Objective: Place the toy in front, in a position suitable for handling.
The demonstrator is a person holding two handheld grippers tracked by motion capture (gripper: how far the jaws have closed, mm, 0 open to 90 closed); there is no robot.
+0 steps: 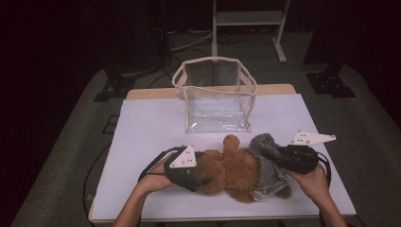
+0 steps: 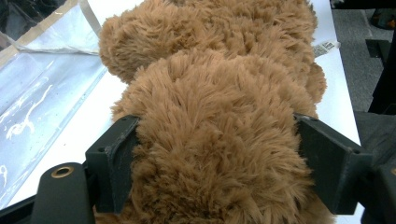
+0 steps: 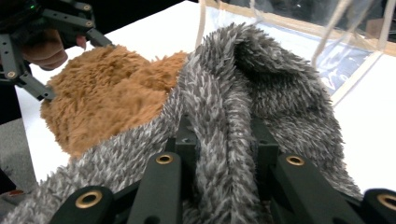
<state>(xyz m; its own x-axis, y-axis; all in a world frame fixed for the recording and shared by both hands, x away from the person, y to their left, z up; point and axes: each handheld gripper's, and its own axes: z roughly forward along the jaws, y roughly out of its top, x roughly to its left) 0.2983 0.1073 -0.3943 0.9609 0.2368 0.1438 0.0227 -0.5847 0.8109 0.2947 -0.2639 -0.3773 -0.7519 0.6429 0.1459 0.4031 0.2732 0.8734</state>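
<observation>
1. Two grippers work on one brown plush toy (image 1: 227,171), which lies across the near half of the white surface (image 1: 142,127), at about 6 o'clock from the clear bag (image 1: 215,97).
2. The left gripper (image 1: 201,179) sits at the toy's 9 o'clock end; its fingers (image 2: 112,161) are clamped on either side of a thick brown furry part.
3. The right gripper (image 1: 265,153) is at the toy's 3 o'clock end, its fingers (image 3: 184,140) pinching a fold of the grey fuzzy garment (image 1: 267,165) that wraps that end of the toy.
4. The bag stands upright and open-topped.
</observation>
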